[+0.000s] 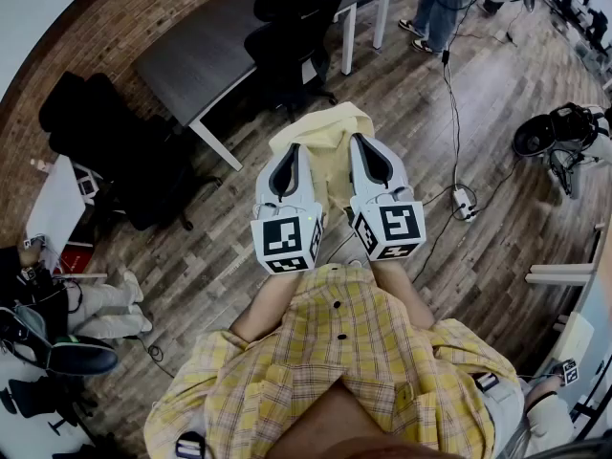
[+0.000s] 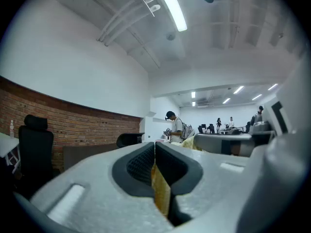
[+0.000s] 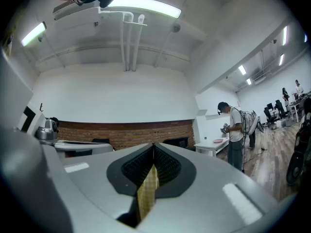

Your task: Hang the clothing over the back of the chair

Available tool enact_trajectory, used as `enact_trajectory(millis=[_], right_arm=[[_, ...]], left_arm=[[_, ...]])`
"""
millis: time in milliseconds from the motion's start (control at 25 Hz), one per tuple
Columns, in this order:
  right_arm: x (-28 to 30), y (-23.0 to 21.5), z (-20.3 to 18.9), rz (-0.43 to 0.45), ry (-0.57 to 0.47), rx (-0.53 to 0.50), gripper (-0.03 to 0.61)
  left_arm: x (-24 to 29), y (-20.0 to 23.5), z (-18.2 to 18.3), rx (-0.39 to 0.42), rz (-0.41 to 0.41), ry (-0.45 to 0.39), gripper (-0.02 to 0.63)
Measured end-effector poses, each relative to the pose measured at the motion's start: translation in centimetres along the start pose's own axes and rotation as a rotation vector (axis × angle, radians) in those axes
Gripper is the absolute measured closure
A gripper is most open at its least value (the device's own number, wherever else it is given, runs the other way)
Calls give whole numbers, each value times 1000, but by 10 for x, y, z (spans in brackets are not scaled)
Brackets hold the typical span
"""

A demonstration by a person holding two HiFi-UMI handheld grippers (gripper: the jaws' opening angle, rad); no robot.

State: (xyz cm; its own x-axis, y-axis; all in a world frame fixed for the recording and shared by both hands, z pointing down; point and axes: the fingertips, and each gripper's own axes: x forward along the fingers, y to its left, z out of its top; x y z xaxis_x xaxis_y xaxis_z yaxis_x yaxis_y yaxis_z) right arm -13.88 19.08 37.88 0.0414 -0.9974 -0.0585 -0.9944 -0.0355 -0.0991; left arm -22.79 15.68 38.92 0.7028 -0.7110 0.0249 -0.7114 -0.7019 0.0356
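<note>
Head view: the left gripper (image 1: 290,157) and the right gripper (image 1: 364,147) are held side by side, near each other, above the wooden plank floor (image 1: 478,94). Both point away from the person. A yellow plaid shirt (image 1: 356,352) with dark buttons is held up by both grippers. A pale yellow part of it shows between and beyond the gripper tips. The plaid body spreads below the marker cubes, towards the camera.

Left gripper view: the left gripper (image 2: 154,148) has its jaws pressed together on a thin fold of the shirt (image 2: 161,191). The fabric runs down out of the seam between the black ribbed pads (image 2: 140,165).

Right gripper view: the right gripper (image 3: 154,150) is likewise clamped tight on a fold of the shirt (image 3: 147,193). The plaid pattern is visible on this fold.

Location of the task items: the shirt is off the floor and carried only by the two grippers. A black office chair (image 1: 287,41) stands beyond the grippers, pushed up to a dark grey bench (image 1: 206,51) by a brick wall (image 1: 124,17). The shirt is clear of this chair. A standing person (image 3: 236,135) appears at the right of the right gripper view.
</note>
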Motion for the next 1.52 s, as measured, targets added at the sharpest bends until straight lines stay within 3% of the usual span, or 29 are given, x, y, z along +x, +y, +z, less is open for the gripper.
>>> enact_trajectory(millis=[480, 960, 1520], right_arm=[[-11, -17, -4, 29, 4, 21, 571], [-39, -50, -11, 102, 4, 57, 571], [-31, -74, -19, 94, 24, 44, 571]], left_arm=[[1, -18, -4, 0, 26, 2, 606], [-6, -66, -19, 29, 74, 15, 606], [17, -75, -32, 15, 80, 35, 606]])
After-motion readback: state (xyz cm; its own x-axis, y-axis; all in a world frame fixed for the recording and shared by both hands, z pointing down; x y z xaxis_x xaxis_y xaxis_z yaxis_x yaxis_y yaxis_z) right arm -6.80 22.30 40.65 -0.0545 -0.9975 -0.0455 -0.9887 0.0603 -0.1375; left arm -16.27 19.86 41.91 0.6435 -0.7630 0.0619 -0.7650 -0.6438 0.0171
